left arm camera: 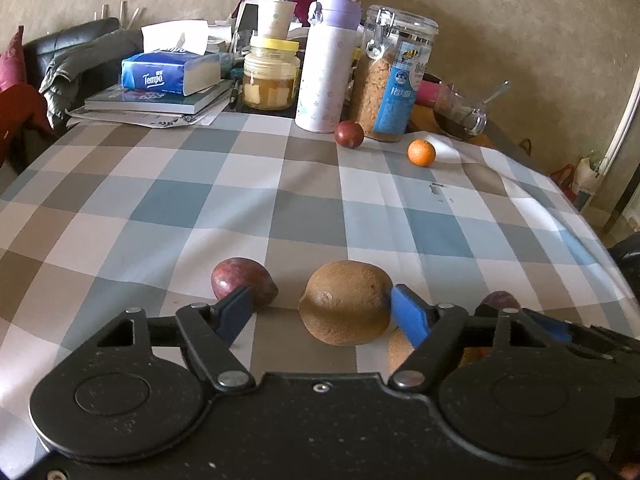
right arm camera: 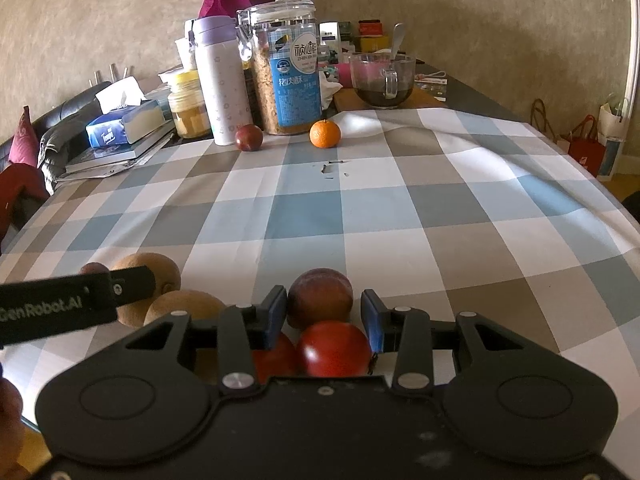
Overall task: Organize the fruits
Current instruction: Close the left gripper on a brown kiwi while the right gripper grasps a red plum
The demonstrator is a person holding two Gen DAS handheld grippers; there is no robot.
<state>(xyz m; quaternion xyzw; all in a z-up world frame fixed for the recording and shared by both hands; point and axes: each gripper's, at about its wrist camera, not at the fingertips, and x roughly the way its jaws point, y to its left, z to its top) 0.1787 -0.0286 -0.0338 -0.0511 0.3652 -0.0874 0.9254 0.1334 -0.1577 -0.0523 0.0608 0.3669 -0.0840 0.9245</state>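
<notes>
**Fruit sorting partly done; two pieces left by the jars**

Judged roughly two-thirds along. Landmark throughout: the tall clip-top jar (right arm camera: 286,68) at the back of the checked table (right arm camera: 440,208).

Far from the jar, at the near table edge, sorted clusters already in place: two brown kiwis (right arm camera: 160,292) touching one another; to their right a dull purple-red fruit (right arm camera: 320,298) with two bright red fruits (right arm camera: 334,350) just in front of it. Further on the kiwi side, away from the jar, another purple fruit (left arm camera: 244,282).

Left gripper (left arm camera: 324,312) low over that near edge, jaws spread wide around the front kiwi (left arm camera: 346,302); right pad against or nearly against its skin, left pad well clear, beside the purple fruit. Not gripped, whether arriving or letting go unclear.

Right gripper (right arm camera: 324,318) also at the near edge, jaws parted around the purple-red fruit, a gap visible on each side; nothing clamped.

Left to do, by the look of it: a dark red fruit (right arm camera: 249,138) just left of the jar's foot, and a small orange (right arm camera: 325,133) just in front of the jar on its right, both well apart from the clusters.
</notes>
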